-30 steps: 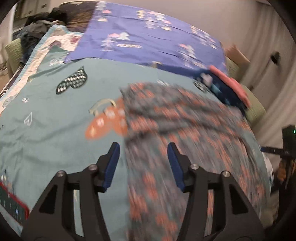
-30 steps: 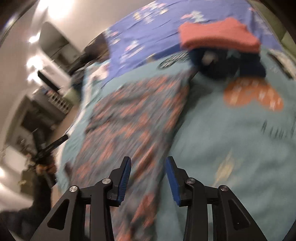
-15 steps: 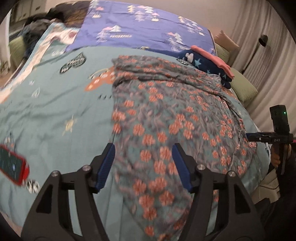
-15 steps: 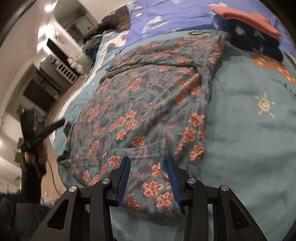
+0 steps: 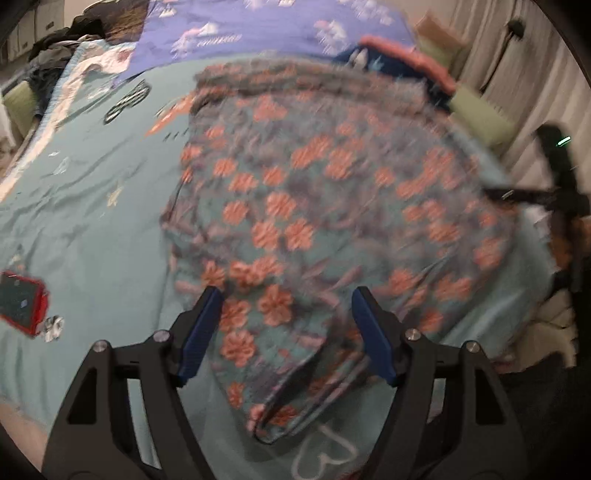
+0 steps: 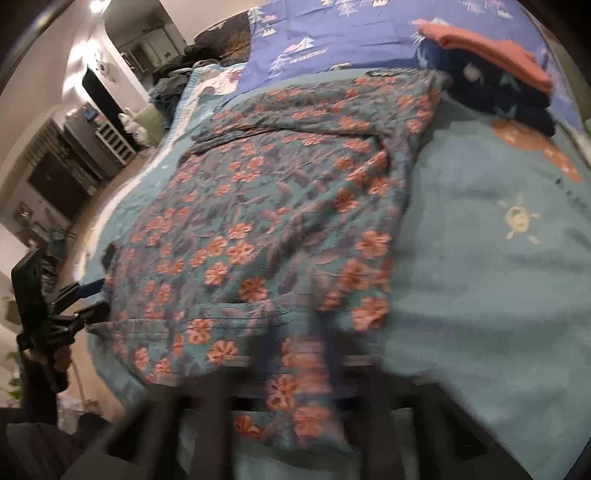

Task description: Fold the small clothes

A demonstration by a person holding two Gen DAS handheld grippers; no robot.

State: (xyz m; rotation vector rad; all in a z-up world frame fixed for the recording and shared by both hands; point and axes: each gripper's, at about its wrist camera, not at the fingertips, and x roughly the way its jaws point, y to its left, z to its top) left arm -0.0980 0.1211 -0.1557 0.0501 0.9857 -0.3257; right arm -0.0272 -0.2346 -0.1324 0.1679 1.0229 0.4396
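A teal garment with orange flowers (image 5: 314, 206) lies spread flat on the teal bedspread (image 5: 92, 221). It also shows in the right wrist view (image 6: 280, 206). My left gripper (image 5: 284, 332) is open, its blue pads on either side of the garment's near corner, just above it. My right gripper (image 6: 295, 369) is badly blurred at the bottom of its view, over the garment's near hem; its dark blue fingers seem to straddle the cloth. In the left wrist view the right gripper (image 5: 554, 184) shows at the far edge of the garment.
A folded stack of navy and coral clothes (image 6: 498, 70) sits at the far end on a purple sheet (image 6: 351, 33). A red-cased phone (image 5: 22, 299) lies on the bedspread at left. Green pillows (image 5: 480, 114) and dark clothes (image 5: 62, 44) line the far edges.
Both grippers have dropped closer to the garment's near edge. The left gripper's jaws have opened wider. The right view has become blurred with motion.
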